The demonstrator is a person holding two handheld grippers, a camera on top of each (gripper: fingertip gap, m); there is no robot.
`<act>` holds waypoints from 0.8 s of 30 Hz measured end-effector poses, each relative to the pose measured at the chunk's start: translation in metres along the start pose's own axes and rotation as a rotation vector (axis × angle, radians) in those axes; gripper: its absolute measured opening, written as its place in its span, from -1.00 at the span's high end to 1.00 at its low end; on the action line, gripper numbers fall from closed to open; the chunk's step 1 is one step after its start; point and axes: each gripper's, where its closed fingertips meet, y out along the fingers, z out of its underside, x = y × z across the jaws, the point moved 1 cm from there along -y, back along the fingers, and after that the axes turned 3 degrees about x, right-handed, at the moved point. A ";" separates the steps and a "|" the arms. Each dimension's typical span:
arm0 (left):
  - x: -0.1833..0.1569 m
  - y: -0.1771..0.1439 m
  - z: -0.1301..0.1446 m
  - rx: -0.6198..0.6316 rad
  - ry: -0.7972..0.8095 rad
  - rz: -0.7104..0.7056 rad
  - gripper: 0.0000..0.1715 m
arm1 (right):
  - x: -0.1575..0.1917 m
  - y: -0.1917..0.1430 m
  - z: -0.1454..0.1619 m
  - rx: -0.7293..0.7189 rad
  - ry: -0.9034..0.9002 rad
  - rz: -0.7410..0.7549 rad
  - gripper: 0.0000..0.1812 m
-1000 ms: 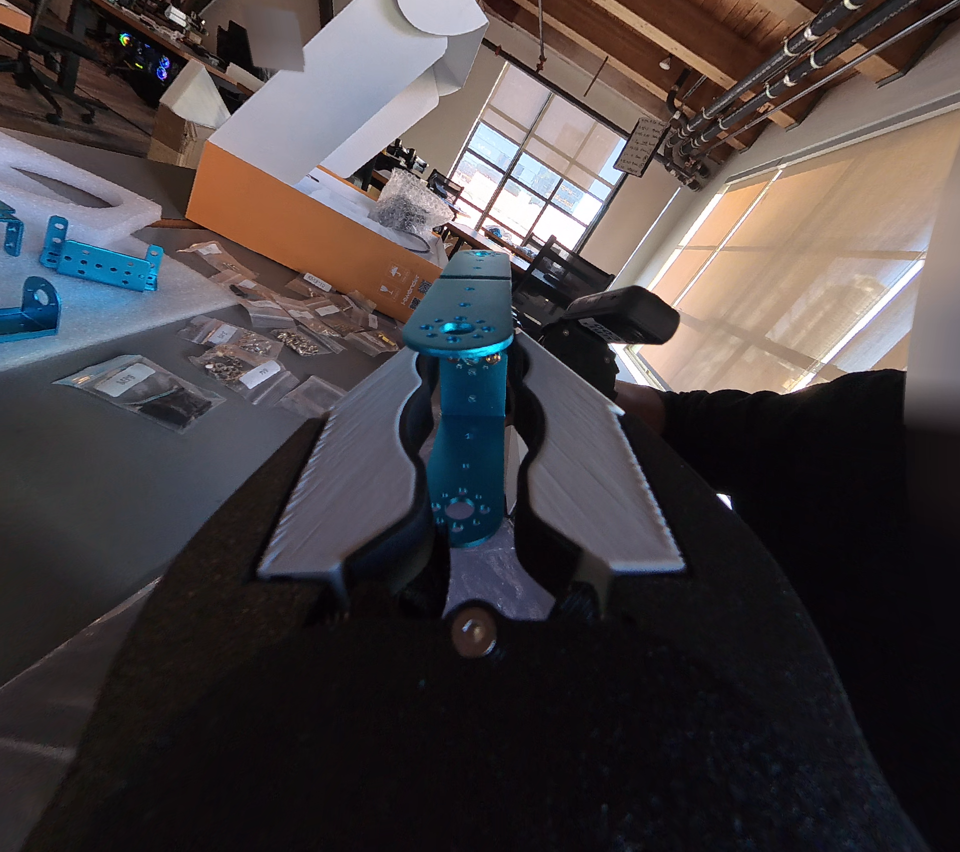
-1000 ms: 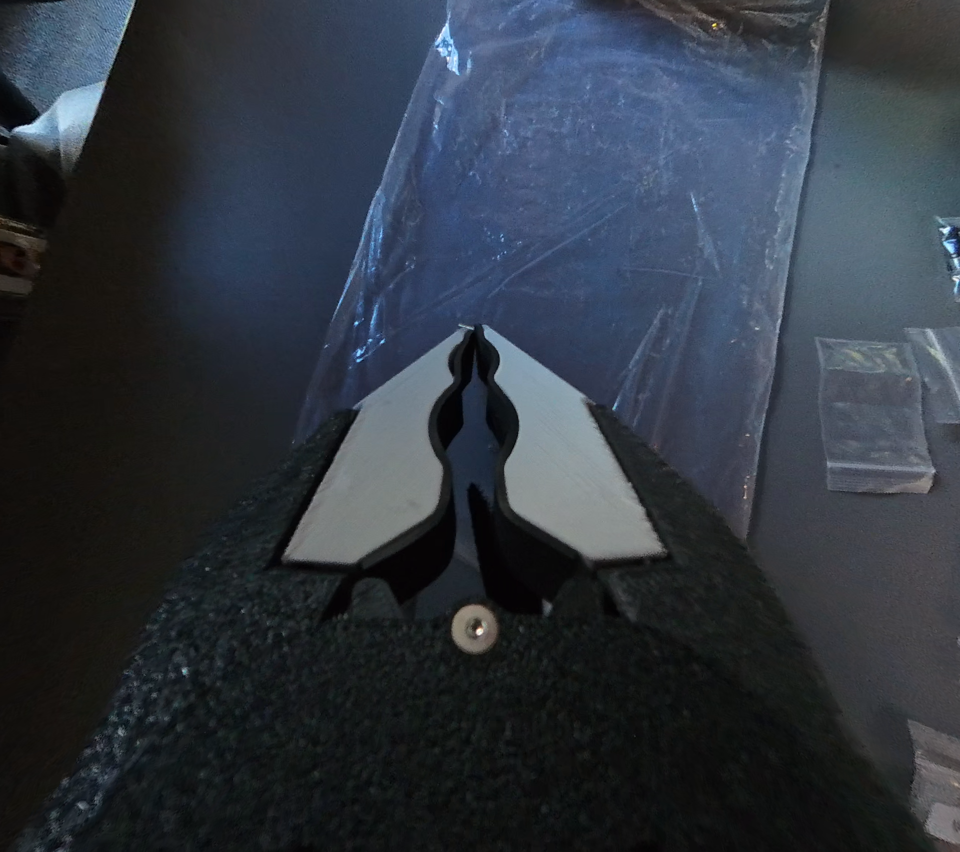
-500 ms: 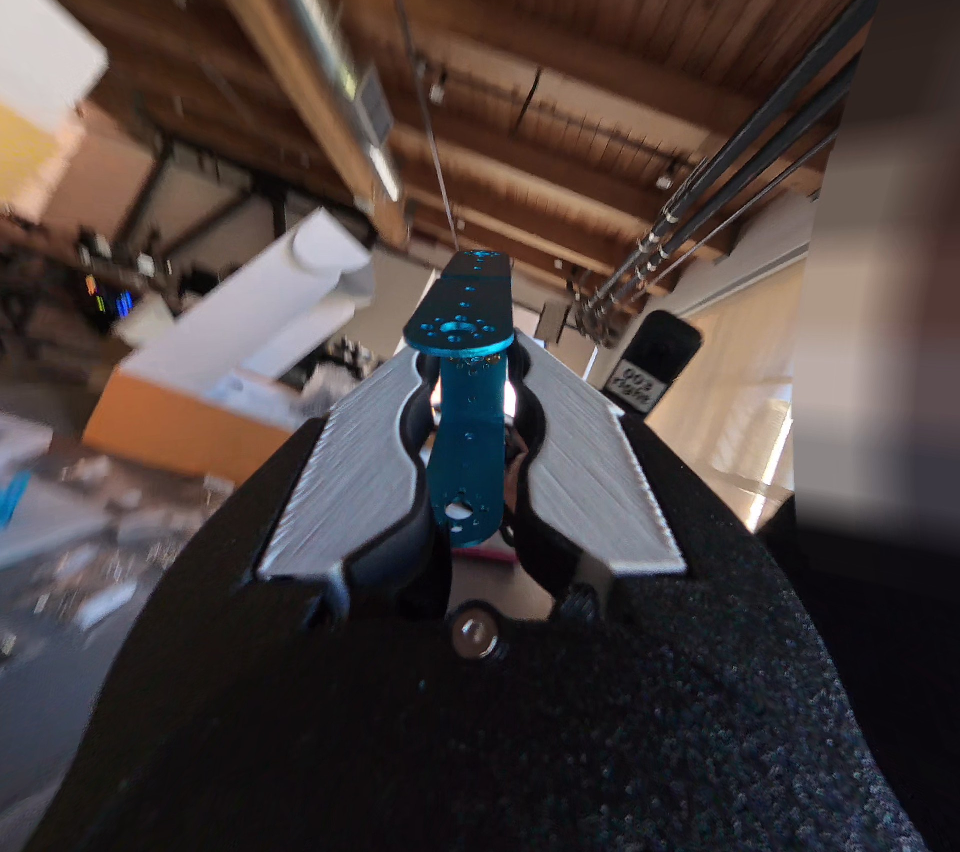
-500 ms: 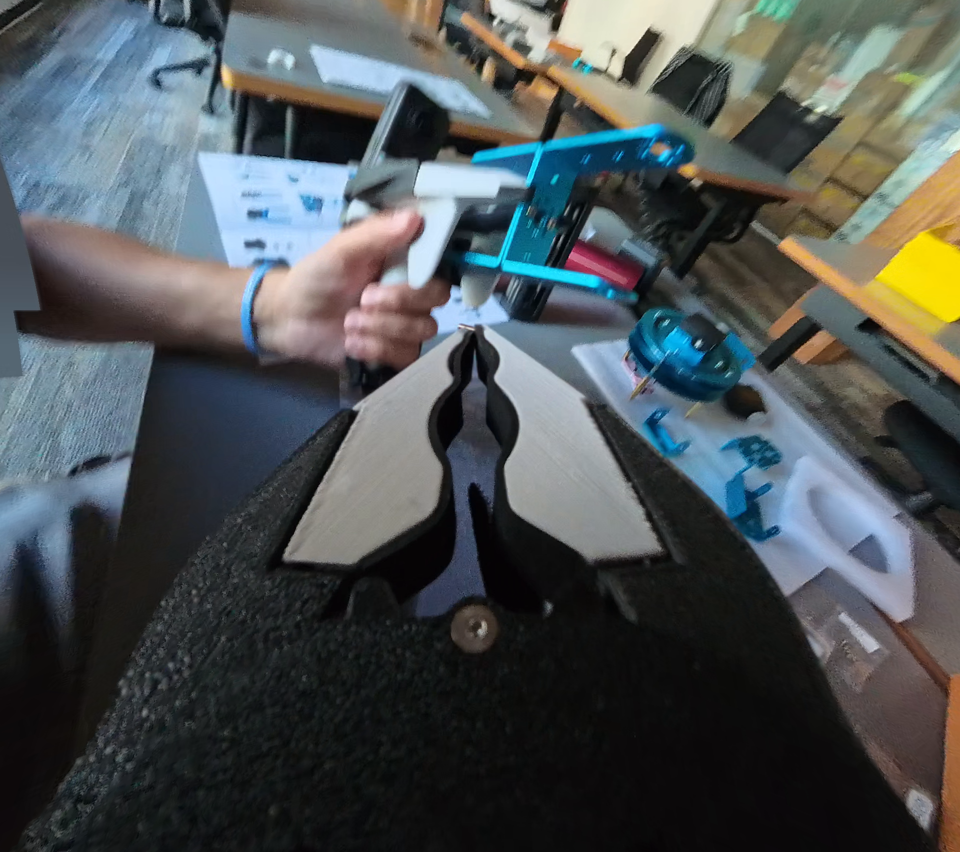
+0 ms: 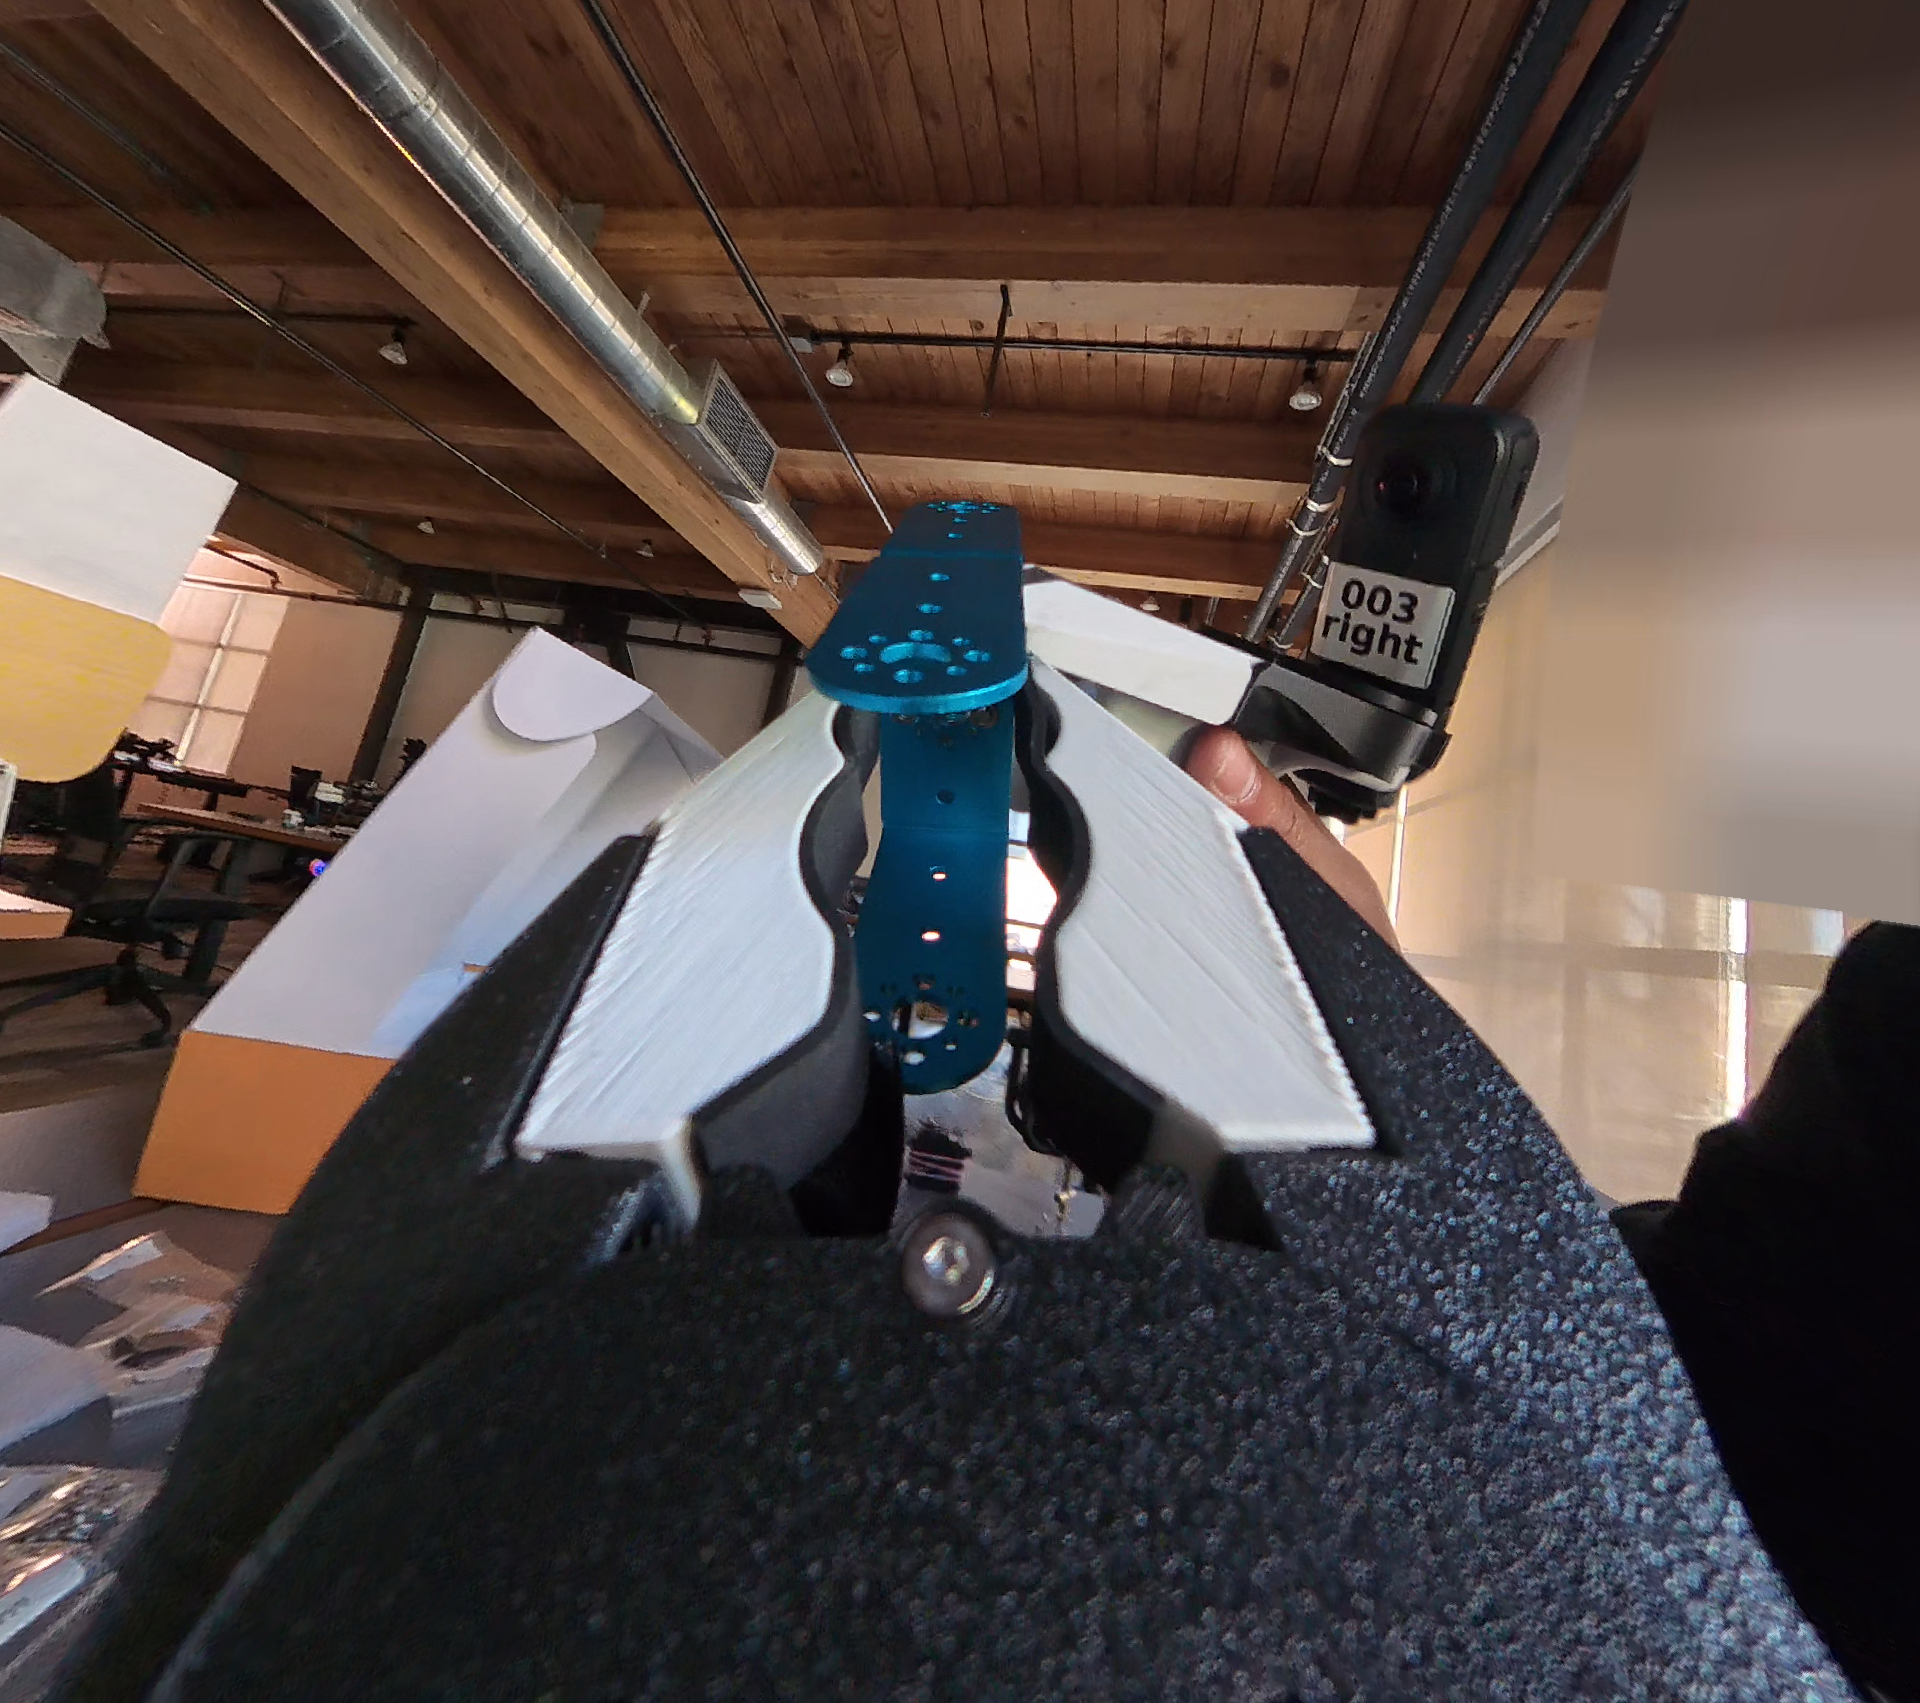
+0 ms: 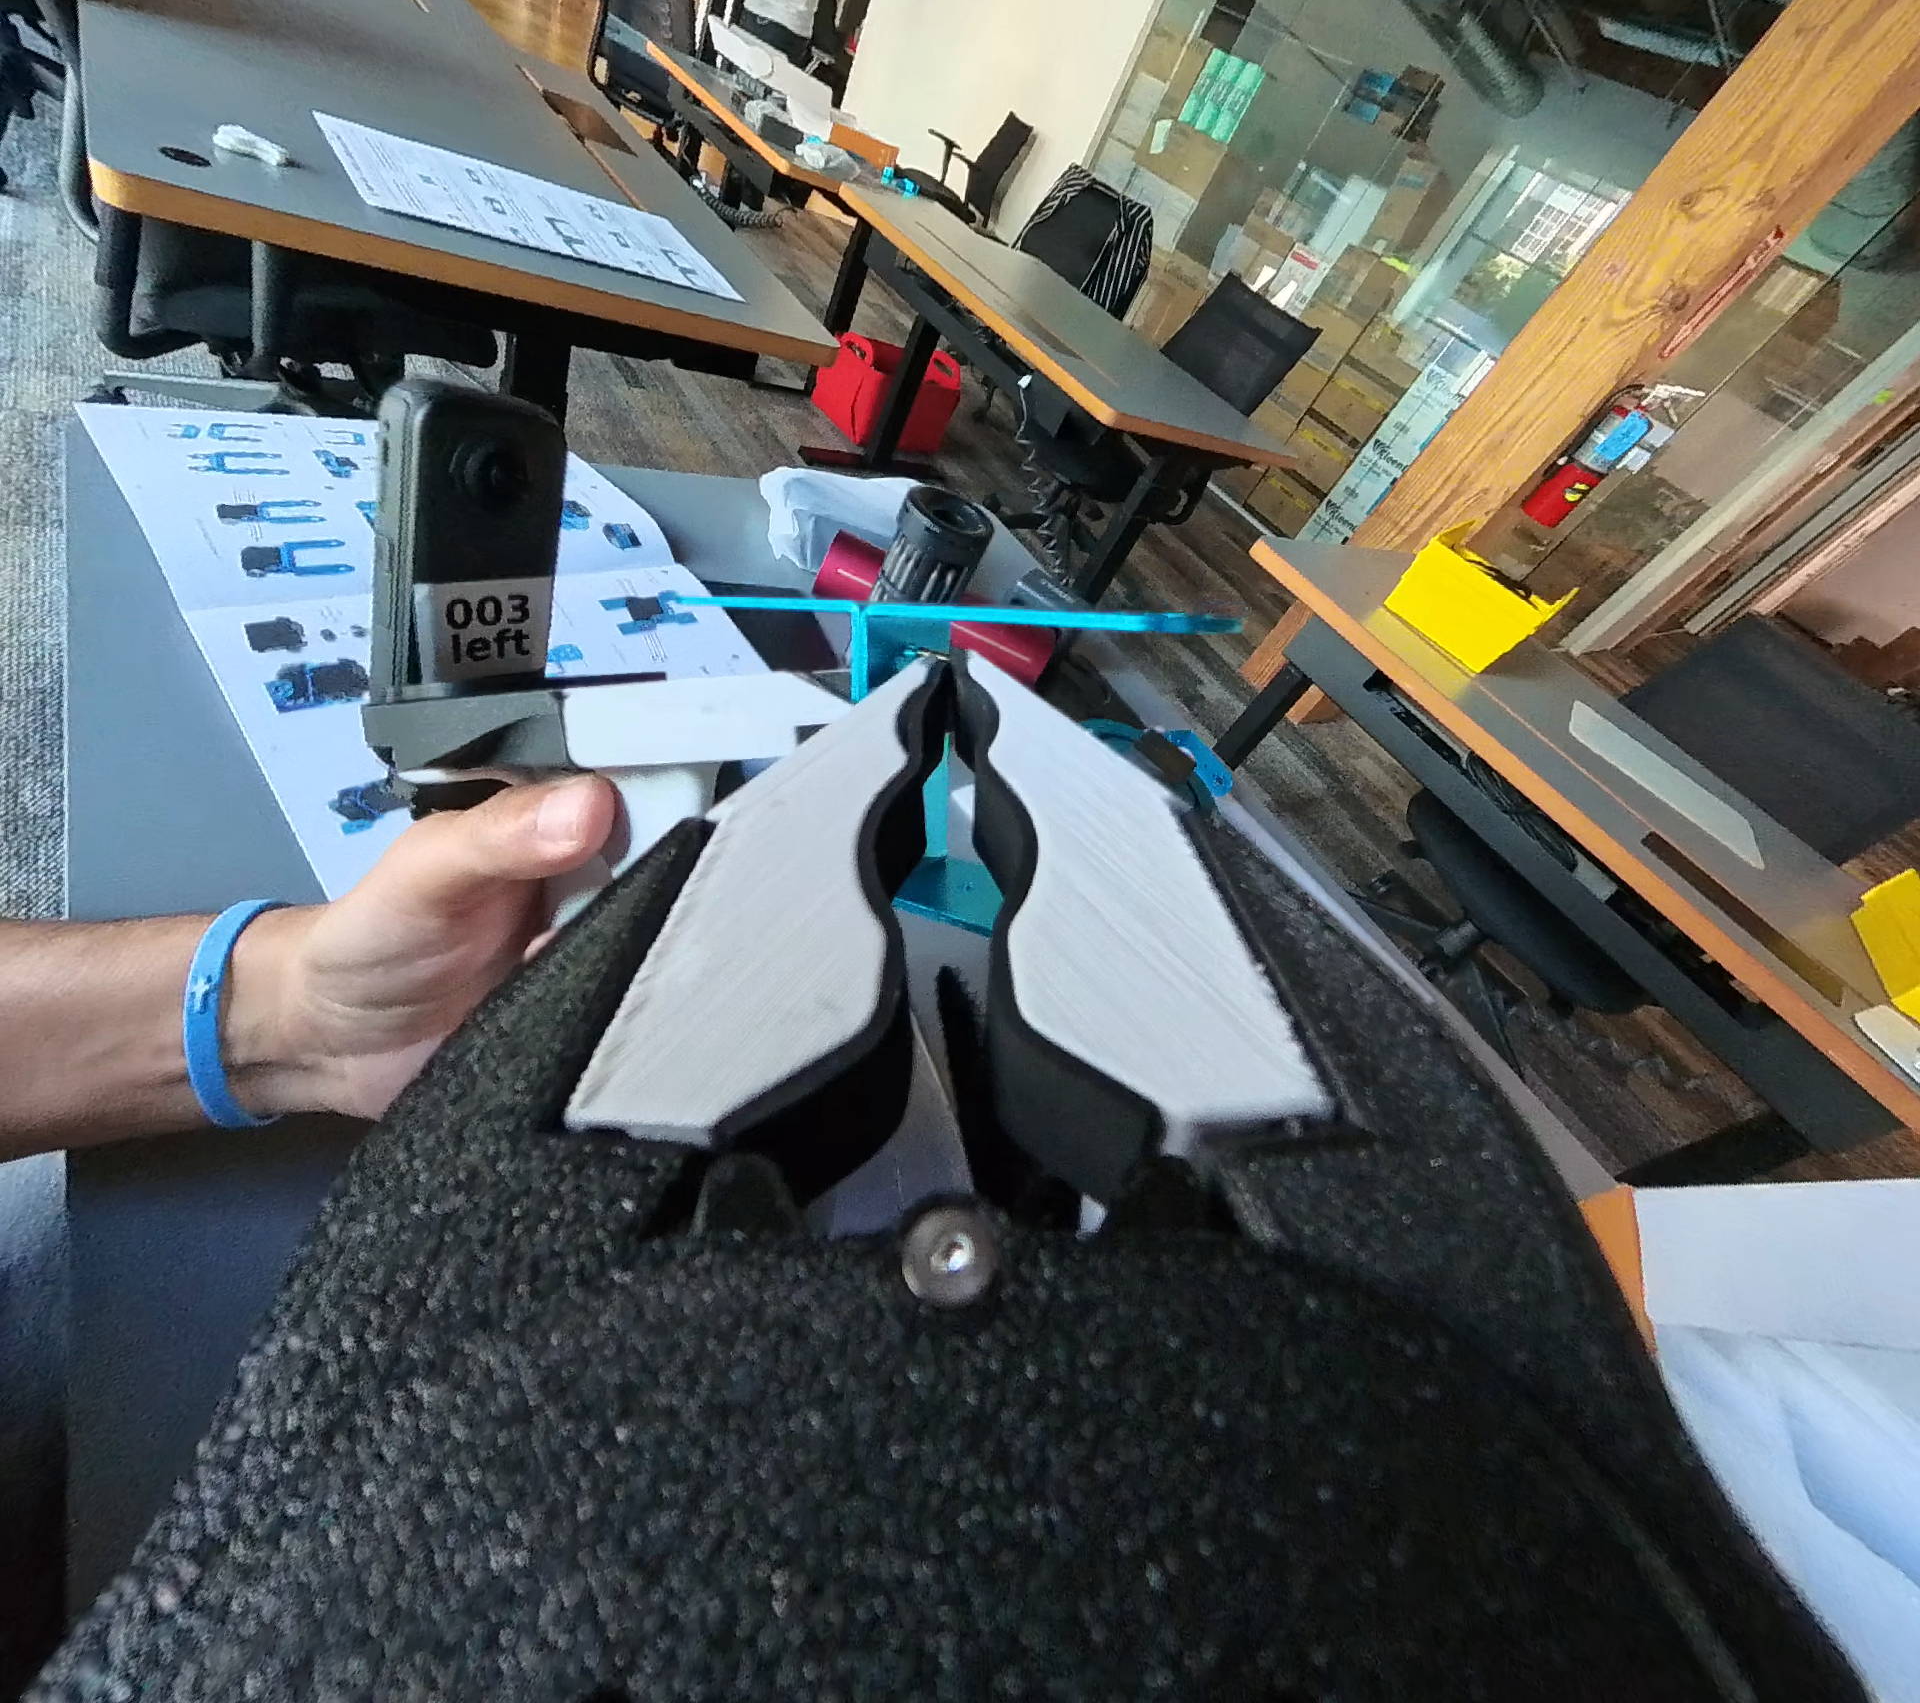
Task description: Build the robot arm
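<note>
The left gripper [image 5: 928, 718] is clamped on a blue metal bracket [image 5: 940, 884] and held up in the air, the bracket's drilled top plate [image 5: 920, 625] lying across the fingertips. The right gripper [image 6: 948, 666] has its fingers drawn together at the tips, which seem to pinch the bracket's upright web [image 6: 940, 780], though the contact is partly hidden. A hand [image 6: 416, 957] with a blue wristband [image 6: 213, 1014] holds the left gripper's handle. Below, an instruction sheet [image 6: 249, 531] lies on the desk [image 6: 135, 749] near its far edge, beside a red cylinder [image 6: 987, 630].
</note>
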 end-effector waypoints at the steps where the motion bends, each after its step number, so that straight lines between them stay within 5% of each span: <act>1: 0.000 0.000 0.002 0.006 -0.005 0.005 0.72 | 0.000 -0.001 0.001 0.002 -0.002 -0.007 1.00; 24: 0.002 -0.009 0.008 0.017 -0.046 0.021 0.72 | 0.003 -0.006 0.018 0.119 -0.112 -0.112 1.00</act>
